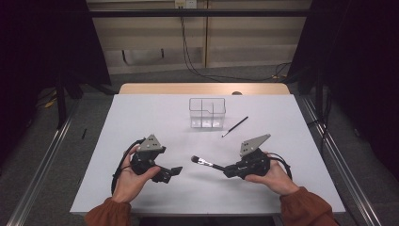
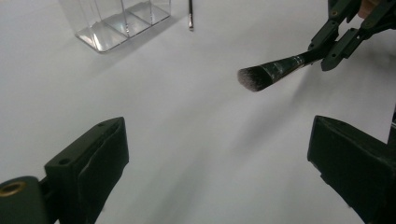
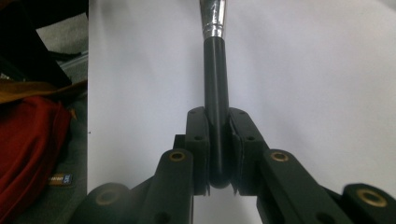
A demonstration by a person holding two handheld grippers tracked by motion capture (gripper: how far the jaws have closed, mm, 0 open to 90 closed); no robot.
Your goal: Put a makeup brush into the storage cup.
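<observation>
Right gripper (image 3: pixel 217 154): both black jaws are clenched on the dark handle of a makeup brush (image 3: pixel 215 93), the pads pressing its rounded end from either side. The handle runs straight toward twelve o'clock in the right gripper view, ending in a silver ferrule at the top edge.

In the high view the same right gripper (image 1: pixel 229 170) points toward nine o'clock, and the makeup brush (image 1: pixel 203 162) projects from it over the table (image 1: pixel 141 117), bristle head outermost, near the table's middle. The left gripper view shows the brush head (image 2: pixel 254 77) raised clear of the white surface, with a soft shadow beneath.

Left gripper (image 1: pixel 174 172): jaws released and standing wide apart, nothing between them; in its own view the two pads (image 2: pixel 100 163) frame bare table. It lies at about nine o'clock from the brush head, well apart from it.

Beyond, at twelve o'clock from the brush, stands a clear organizer (image 1: pixel 207 113) with divided compartments. A thin black stick (image 1: pixel 235 126), which may be a slim second brush, lies flat at about three o'clock from the organizer, just beside it.
</observation>
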